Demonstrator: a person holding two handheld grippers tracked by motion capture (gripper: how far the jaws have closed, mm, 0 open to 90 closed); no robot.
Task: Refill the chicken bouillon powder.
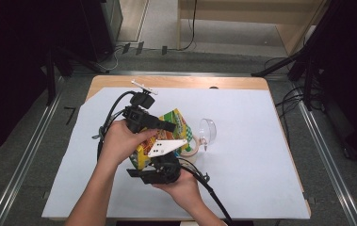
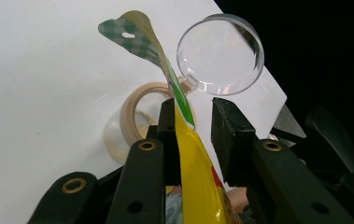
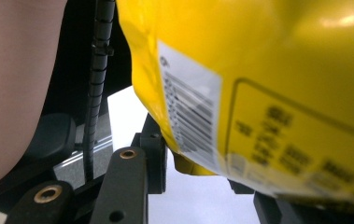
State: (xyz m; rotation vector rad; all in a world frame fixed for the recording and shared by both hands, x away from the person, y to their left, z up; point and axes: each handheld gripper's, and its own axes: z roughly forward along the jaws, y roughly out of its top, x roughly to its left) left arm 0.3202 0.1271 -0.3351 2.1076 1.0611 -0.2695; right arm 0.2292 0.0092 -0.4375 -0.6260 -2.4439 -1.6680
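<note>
The bag point(image 1: 166, 134) is held above the worktop point(image 1: 261, 165) between both tools. It is likely light, soft film, slippery and prone to crumple; grip it by the flat sealed edges, not the puffed body.

The left tool point(image 2: 193, 123) straddles the bag's top edge: one pad touches the film, the other stands apart (not yet clamped). The right tool point(image 3: 202, 177) is at the bag's lower corner; whether it is clenched cannot be told.

Just beyond lie a tape roll point(image 2: 135, 116) and a clear lens point(image 2: 220, 53), both close enough to be knocked.
</note>
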